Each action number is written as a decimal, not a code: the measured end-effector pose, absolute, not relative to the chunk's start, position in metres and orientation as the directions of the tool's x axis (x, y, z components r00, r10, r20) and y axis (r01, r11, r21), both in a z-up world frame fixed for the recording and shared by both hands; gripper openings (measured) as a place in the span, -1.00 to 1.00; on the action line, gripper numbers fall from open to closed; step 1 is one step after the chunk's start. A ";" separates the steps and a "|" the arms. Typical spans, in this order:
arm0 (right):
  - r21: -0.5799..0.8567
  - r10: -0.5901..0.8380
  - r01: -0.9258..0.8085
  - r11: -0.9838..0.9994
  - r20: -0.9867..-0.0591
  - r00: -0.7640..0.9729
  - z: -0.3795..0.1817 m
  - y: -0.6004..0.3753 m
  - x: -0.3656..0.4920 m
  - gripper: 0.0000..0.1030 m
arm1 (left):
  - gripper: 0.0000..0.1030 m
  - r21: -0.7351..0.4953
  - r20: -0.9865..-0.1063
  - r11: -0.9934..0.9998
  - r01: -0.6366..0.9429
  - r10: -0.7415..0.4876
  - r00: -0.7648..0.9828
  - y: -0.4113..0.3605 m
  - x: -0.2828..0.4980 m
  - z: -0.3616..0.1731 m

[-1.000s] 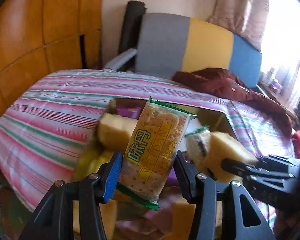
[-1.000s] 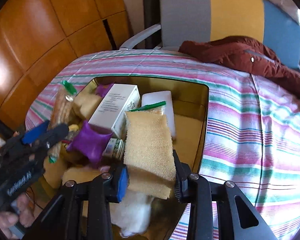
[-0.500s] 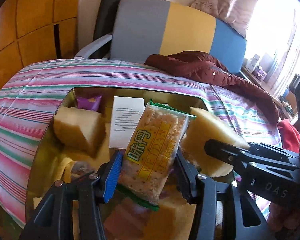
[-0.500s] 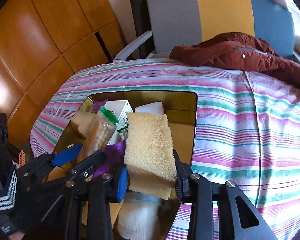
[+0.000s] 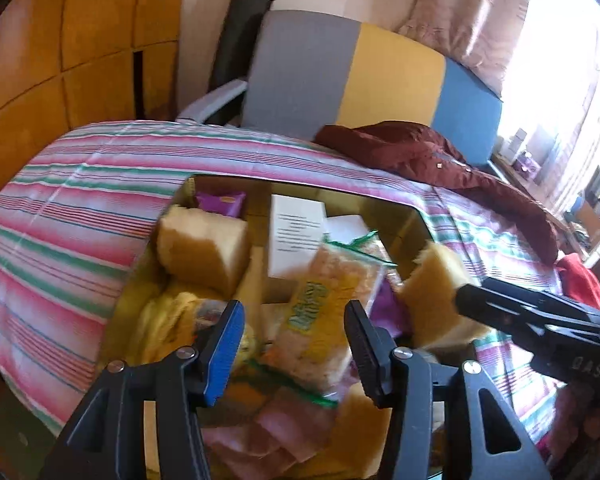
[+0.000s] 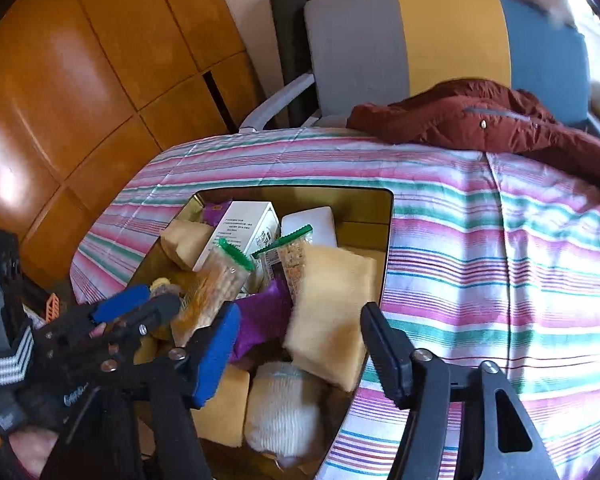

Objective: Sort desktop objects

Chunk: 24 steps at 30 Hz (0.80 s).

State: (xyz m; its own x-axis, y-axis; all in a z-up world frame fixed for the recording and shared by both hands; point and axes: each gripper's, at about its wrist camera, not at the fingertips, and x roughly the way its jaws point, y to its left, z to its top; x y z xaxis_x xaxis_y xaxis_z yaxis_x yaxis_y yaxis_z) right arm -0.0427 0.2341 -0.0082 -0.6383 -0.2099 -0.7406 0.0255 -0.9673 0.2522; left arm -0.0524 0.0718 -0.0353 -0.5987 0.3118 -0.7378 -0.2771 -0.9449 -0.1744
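Note:
A gold tin box (image 5: pixel 414 222) (image 6: pixel 374 210) sits on the striped cloth, full of objects. My left gripper (image 5: pixel 294 338) is open above it; the cracker packet (image 5: pixel 332 312) hangs loose between its jaws, blurred, over the pile. It also shows in the right wrist view (image 6: pixel 210 290). My right gripper (image 6: pixel 298 338) is open; the yellow sponge (image 6: pixel 332 312) lies free in the box, leaning on its right rim. In the left wrist view the sponge (image 5: pixel 432 296) sits beside the right gripper's finger (image 5: pixel 512 304).
In the box lie a white carton (image 6: pixel 246 226), a purple sachet (image 5: pixel 220 202), another sponge block (image 5: pixel 202 246), a white knitted item (image 6: pixel 282 410). A maroon jacket (image 6: pixel 480 120) lies on the cloth's far side, before a grey-yellow-blue chair (image 6: pixel 420 40). Wooden panels are at left.
Both grippers have opened. The cracker packet has slipped out of the left jaws and the sponge has dropped from the right jaws into the box.

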 end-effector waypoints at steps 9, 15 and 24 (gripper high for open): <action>0.278 -0.242 0.032 -0.960 -0.767 -0.594 -0.031 0.235 -0.066 -0.11 | -0.14 -0.112 -0.772 -0.956 -0.273 0.256 -0.581 0.087 -0.058 -0.050; 0.305 -0.256 0.022 -0.952 -0.754 -0.605 -0.028 0.241 -0.069 -0.11 | -0.14 -0.090 -0.759 -0.965 -0.245 0.226 -0.611 0.084 -0.061 -0.042; 0.236 -0.209 0.045 -0.971 -0.735 -0.645 -0.013 0.223 -0.045 -0.10 | -0.13 -0.060 -0.739 -0.972 -0.225 0.195 -0.645 0.082 -0.051 -0.025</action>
State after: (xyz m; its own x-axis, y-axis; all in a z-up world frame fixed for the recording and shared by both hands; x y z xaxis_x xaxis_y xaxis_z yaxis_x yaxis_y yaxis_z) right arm -0.0451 0.2227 -0.0126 -0.6450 -0.2089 -0.7351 0.0448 -0.9706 0.2364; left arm -0.0514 0.0818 -0.0250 -0.6447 0.1950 -0.7392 -0.2252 -0.9725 -0.0601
